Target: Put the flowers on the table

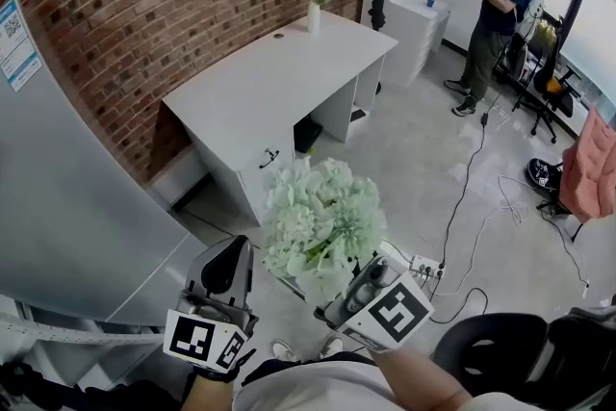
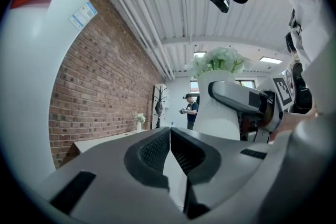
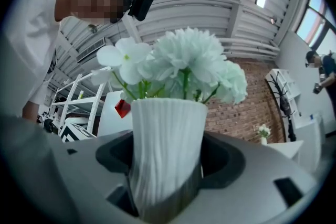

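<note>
A bunch of pale green and white flowers (image 1: 324,224) stands in a ribbed white vase (image 3: 167,147). My right gripper (image 1: 358,285) is shut on the vase, with the jaws pressing its lower body on both sides; the blooms (image 3: 185,66) rise above them. In the left gripper view the vase (image 2: 222,110) hangs to the right, held off the ground. My left gripper (image 1: 227,257) sits just left of the bunch, its jaws closed together with nothing between them (image 2: 169,148). The white table (image 1: 252,101) stands ahead against the brick wall.
A small vase with flowers (image 1: 314,1) stands at the table's far end. A grey cabinet (image 1: 67,207) is at my left. Another person (image 1: 494,14) stands far right. Cables and a power strip (image 1: 426,267) lie on the floor; a black chair (image 1: 500,361) is at lower right.
</note>
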